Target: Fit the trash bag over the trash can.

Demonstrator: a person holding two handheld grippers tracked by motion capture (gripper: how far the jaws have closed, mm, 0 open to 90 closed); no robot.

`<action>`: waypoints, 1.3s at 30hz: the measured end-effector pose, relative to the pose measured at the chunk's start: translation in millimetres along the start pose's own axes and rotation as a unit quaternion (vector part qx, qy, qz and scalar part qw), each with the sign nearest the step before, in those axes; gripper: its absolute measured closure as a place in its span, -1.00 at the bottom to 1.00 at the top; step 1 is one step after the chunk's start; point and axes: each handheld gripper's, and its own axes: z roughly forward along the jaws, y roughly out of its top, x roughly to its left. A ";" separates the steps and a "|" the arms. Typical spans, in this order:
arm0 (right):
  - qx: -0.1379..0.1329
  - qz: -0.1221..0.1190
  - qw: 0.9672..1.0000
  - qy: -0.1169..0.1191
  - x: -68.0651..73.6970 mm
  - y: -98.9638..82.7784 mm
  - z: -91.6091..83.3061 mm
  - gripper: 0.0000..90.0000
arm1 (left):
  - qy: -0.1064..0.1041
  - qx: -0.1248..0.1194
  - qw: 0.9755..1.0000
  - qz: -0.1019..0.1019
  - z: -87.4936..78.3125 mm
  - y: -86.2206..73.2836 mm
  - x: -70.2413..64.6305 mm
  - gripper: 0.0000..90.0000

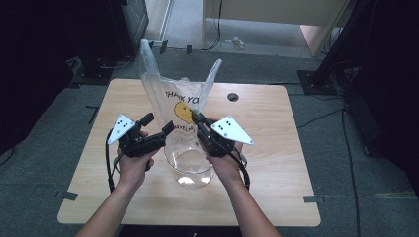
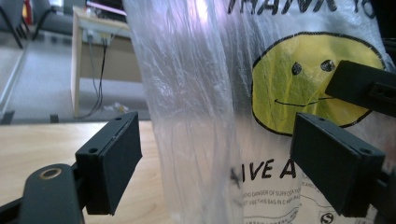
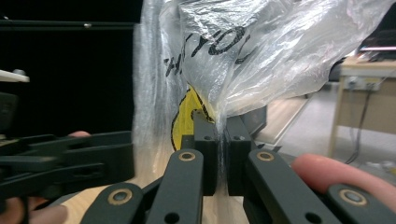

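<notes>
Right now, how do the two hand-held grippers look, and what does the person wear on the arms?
Both the left gripper and the right gripper are black, each with a dotted grey triangular plate and a trailing black cable. Flat rectangular pads; brass-coloured pivots. The forearms show no sleeves.

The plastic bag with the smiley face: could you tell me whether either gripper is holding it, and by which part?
The right gripper is shut on the plastic bag, pinching a fold of film at its side. The left gripper straddles the bag, jaws apart, gripping nothing.

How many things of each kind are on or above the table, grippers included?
Plastic bag: 1
Clear round container: 1
Grippers: 2, the left gripper and the right gripper
Total: 4
</notes>
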 end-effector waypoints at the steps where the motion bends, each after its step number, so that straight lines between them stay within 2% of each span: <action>1: 0.003 0.006 1.000 0.007 -0.3 -0.8 0.6 0.96 | 0.005 0.004 1.000 0.002 0.8 -0.5 0.1 -0.18; 2: 0.009 0.012 1.000 0.016 -0.8 -1.4 0.7 0.95 | 0.002 0.005 1.000 0.002 1.1 -1.1 0.4 -0.08; 3: 0.013 0.013 1.000 0.022 -1.5 -1.9 0.4 0.95 | -0.003 0.005 1.000 0.002 0.9 -1.5 0.5 0.14; 6: 0.019 0.006 0.999 0.033 -3.3 -2.7 -3.9 0.94 | -0.008 0.004 1.000 0.019 -1.0 -3.2 -1.0 0.60; 8: 0.020 -0.004 0.999 0.030 -5.6 -4.1 -7.7 0.95 | -0.017 0.005 0.999 0.032 -3.0 -5.5 -3.6 0.82; 10: 0.021 -0.015 0.999 0.028 -8.8 -6.3 -11.4 0.95 | -0.021 0.006 0.999 0.045 -4.5 -8.3 -5.7 0.94; 14: 0.029 -0.030 0.999 0.032 -15.1 -13.4 -19.7 0.91 | -0.040 0.015 0.997 0.056 -7.7 -15.5 -9.7 0.96; 15: 0.032 -0.032 0.998 0.032 -15.9 -15.6 -22.2 0.91 | -0.051 0.018 0.997 0.055 -9.1 -17.1 -10.0 0.87; 18: 0.041 -0.044 0.998 0.036 -17.3 -21.3 -29.0 0.88 | -0.077 0.025 0.996 0.031 -11.1 -18.7 -9.4 0.24; 21: 0.053 -0.068 0.995 0.051 -15.9 -27.2 -35.3 0.74 | -0.061 0.014 0.998 0.027 -15.1 -13.9 -8.1 -0.20; 24: 0.073 -0.096 0.989 0.081 -12.3 -32.3 -39.4 0.42 | -0.049 -0.002 0.999 0.021 -18.6 -3.4 -6.2 -0.35; 26: 0.077 -0.121 0.986 0.085 -8.6 -34.9 -42.2 0.17 | -0.053 -0.012 0.998 0.023 -19.7 2.7 -5.9 -0.29; 29: 0.082 -0.136 0.983 0.094 -4.7 -35.7 -46.4 -0.07 | -0.054 -0.017 0.997 0.043 -21.2 4.4 -9.0 0.17; 31: 0.081 -0.139 0.982 0.100 -3.8 -34.8 -50.0 -0.16 | -0.045 -0.006 0.997 0.057 -20.3 1.4 -11.8 0.45; 34: 0.080 -0.131 0.984 0.090 -5.9 -31.9 -53.7 -0.24 | -0.036 0.003 0.997 0.064 -19.8 -6.4 -11.5 0.73; 37: 0.076 -0.115 0.987 0.077 -10.8 -28.0 -56.3 -0.27 | -0.035 0.007 0.998 0.058 -20.1 -11.7 -9.6 0.86; 39: 0.074 -0.103 0.990 0.064 -13.8 -24.7 -58.2 -0.27 | -0.036 0.009 0.997 0.063 -20.7 -13.9 -10.5 0.92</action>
